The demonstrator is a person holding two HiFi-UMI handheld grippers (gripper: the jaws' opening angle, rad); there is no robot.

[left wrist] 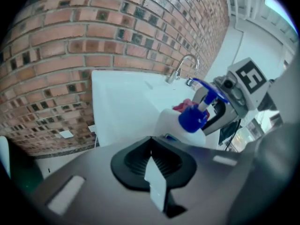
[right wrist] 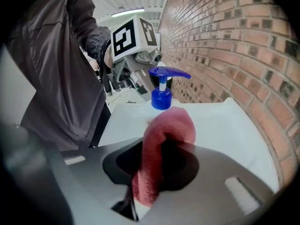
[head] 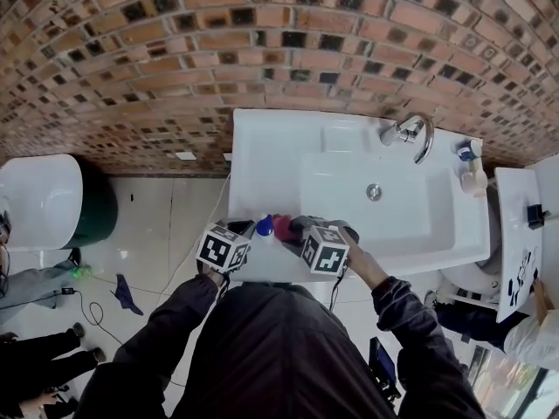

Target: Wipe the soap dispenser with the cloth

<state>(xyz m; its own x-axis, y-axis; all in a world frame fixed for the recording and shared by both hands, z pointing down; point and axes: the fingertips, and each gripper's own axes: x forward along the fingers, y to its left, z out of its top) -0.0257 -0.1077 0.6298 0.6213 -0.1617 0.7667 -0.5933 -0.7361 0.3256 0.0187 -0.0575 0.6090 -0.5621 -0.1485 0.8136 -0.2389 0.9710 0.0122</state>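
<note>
The brick wall [head: 262, 42] fills the top of your head view, and below it the white sink [head: 262, 147] runs across to the right. Its faucet [head: 410, 133] stands at the far right corner, well away from where you are working. Your dark jacket [head: 262, 347] covers the bottom of the view, with both sleeves reaching to the sink's near left rim. There the two grippers face each other with their marker cubes up. Your left gripper [left wrist: 157, 186] sits at the rim with its jaws apparently drawn together on nothing; only a pale sliver shows in the dark opening, and the picture is soft there. The soap dispenser [left wrist: 185, 121] stands upright on the sink's flat front-left ledge, just past that gripper's nose and between the two grippers. It is a white bottle with a blue collar and a blue pump head, and in the right gripper view the spout points right, towards the wall. Your right gripper [right wrist: 140, 191] is clamped on the red cloth [right wrist: 164, 135] (a thick, towelling sort of fabric). The cloth rises out of the jaws and folds over at the top. The fold sits hard beside the bottle, just below the blue collar.
</note>
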